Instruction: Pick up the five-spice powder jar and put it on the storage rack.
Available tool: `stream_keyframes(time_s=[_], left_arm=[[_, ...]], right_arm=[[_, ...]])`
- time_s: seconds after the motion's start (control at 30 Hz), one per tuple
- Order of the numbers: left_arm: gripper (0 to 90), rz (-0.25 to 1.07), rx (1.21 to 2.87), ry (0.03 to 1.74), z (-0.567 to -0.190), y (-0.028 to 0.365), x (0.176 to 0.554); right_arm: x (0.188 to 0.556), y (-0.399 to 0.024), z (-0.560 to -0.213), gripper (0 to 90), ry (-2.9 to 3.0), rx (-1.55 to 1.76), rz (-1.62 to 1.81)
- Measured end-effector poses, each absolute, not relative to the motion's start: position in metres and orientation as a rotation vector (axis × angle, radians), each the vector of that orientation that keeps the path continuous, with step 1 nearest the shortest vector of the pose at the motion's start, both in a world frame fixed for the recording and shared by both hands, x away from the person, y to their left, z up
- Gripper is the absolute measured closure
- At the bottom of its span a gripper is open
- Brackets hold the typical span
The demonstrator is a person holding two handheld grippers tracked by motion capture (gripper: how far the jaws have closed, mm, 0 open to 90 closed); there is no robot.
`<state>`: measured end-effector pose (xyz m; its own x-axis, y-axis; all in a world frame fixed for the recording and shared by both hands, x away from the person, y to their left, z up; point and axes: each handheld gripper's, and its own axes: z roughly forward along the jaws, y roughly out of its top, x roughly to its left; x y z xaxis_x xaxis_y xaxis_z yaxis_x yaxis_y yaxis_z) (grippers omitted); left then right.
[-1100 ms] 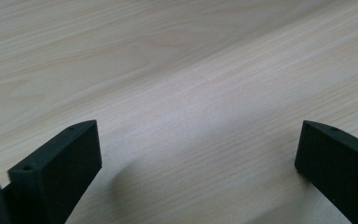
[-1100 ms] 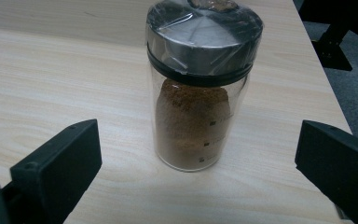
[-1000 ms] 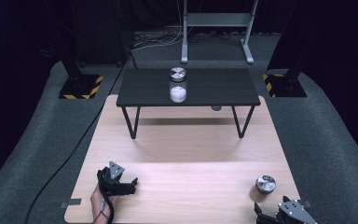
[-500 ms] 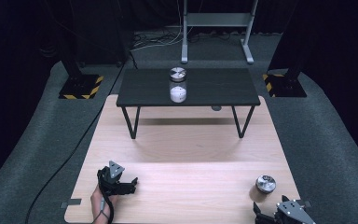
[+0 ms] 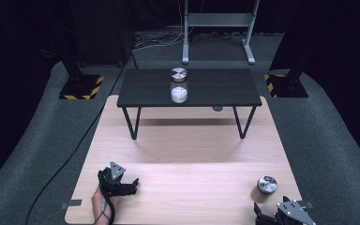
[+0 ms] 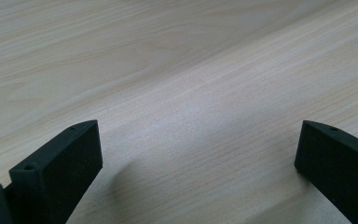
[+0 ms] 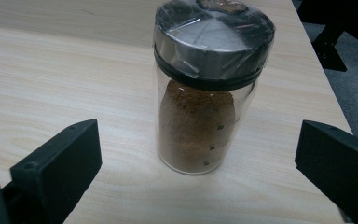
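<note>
A clear glass jar (image 7: 200,116) of brown powder with a foil-wrapped metal lid stands upright near the wooden table's front right corner (image 5: 266,184). My right gripper (image 7: 198,154) is open, its jaws wide apart on either side of the jar and short of touching it; in the high view the right gripper (image 5: 274,214) sits at the bottom edge just behind the jar. My left gripper (image 5: 132,183) rests low at the front left, held by a hand. Its jaws (image 6: 198,154) are open over bare wood with nothing between them.
A second lidded jar (image 5: 178,86) with white contents stands on a low black table (image 5: 225,89) set across the far end of the wooden table (image 5: 187,154). Grey carpet surrounds it, with a black cable (image 5: 75,150) at the left and stand bases behind.
My right gripper has shifted slightly at the bottom right, staying behind the brown jar. The left gripper and both jars have not moved.
</note>
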<state>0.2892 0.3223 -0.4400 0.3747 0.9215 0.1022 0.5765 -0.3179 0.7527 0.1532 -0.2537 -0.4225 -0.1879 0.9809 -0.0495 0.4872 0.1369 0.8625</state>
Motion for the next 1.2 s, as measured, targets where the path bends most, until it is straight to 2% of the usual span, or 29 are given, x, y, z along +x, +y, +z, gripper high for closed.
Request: stream_keyframes(time_s=[0.23, 0.57, 1.2], left_arm=[[0.3, 0.684, 2.005, 1.305, -0.439, 0.325, 0.292], [0.3, 0.689, 2.004, 1.306, -0.439, 0.324, 0.292], [0.3, 0.682, 1.996, 1.317, -0.439, 0.325, 0.292]], right_arm=[[0.154, -0.250, -0.425, 0.0, 1.750, 1.415, 0.969], [0.159, -0.251, -0.479, 0.0, 1.603, 1.409, 1.105], [0.189, -0.249, -0.481, 0.0, 1.606, 1.414, 1.089]])
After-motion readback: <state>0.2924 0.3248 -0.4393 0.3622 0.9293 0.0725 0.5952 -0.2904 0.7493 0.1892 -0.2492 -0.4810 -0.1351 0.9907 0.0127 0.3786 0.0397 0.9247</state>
